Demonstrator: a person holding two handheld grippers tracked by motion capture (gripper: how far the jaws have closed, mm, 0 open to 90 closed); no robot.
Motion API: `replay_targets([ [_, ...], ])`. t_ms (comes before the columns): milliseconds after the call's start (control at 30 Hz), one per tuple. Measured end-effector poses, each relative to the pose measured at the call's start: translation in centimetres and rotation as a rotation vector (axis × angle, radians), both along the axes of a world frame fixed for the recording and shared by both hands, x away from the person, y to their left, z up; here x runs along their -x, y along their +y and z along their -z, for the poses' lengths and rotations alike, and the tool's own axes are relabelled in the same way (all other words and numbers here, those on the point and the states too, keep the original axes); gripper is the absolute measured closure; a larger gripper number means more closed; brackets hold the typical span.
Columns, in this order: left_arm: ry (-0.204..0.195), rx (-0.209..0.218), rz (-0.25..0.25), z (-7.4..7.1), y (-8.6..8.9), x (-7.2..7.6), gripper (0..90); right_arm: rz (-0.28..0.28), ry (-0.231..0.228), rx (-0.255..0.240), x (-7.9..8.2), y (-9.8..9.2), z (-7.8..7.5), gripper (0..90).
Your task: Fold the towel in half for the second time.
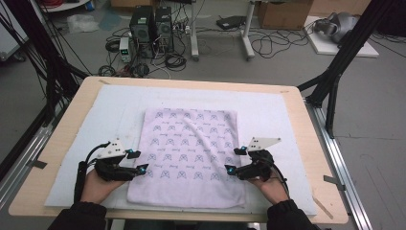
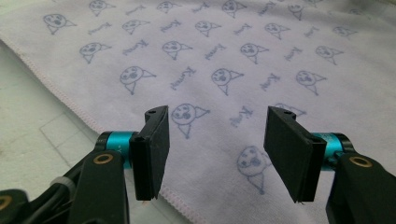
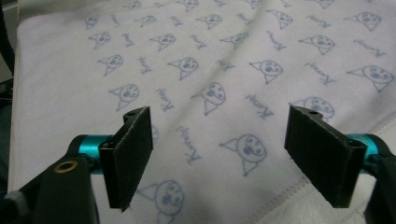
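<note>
High view first: I see a light purple towel [image 1: 191,153] lying flat on a white mat [image 1: 282,110] that covers the wooden tabletop [image 1: 67,129]. The towel sits in the middle, closer to the near edge, and it has small blue cat faces printed all over it. One soft wrinkle runs down its middle.

My left gripper [image 1: 136,162] is at the towel's left edge, near the near-left corner. Its 2 jaws are wide apart and hold nothing. My right gripper [image 1: 234,160] is at the towel's right edge, near the near-right corner. Its 2 jaws are wide apart too, with nothing between them.

Left gripper view shows the towel's stitched hem [image 2: 70,109] passing under the left gripper [image 2: 215,149], with towel between the pads. Right gripper view shows the right gripper [image 3: 219,158] over printed towel [image 3: 201,70], with the hem by the right jaw.
</note>
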State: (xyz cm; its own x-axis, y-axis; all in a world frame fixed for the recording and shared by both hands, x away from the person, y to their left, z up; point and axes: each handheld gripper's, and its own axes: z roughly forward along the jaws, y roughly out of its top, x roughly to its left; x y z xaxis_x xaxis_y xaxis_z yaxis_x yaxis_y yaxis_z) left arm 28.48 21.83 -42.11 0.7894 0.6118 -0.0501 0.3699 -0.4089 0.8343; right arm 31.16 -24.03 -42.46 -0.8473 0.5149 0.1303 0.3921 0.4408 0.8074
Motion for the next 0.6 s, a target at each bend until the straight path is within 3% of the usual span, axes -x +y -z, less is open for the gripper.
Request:
replay_targets([
  [133,-0.008,-0.007,-0.015,-0.6,0.4,-1.1,42.3,-0.004,0.001,0.014,-1.3,0.2,-0.5,21.9],
  [400,-0.013,-0.011,-0.039,-2.8,0.7,-5.4,45.2,0.029,0.006,0.030,-6.0,-0.5,-2.5,20.5],
  [500,-0.027,-0.008,-0.046,-4.1,0.7,-6.9,46.6,0.045,-0.007,0.025,-7.7,-0.8,-3.8,20.5],
  [600,-0.031,0.001,-0.043,-5.0,0.8,-8.5,48.1,0.049,-0.056,0.050,-9.2,-0.8,-5.2,22.7],
])
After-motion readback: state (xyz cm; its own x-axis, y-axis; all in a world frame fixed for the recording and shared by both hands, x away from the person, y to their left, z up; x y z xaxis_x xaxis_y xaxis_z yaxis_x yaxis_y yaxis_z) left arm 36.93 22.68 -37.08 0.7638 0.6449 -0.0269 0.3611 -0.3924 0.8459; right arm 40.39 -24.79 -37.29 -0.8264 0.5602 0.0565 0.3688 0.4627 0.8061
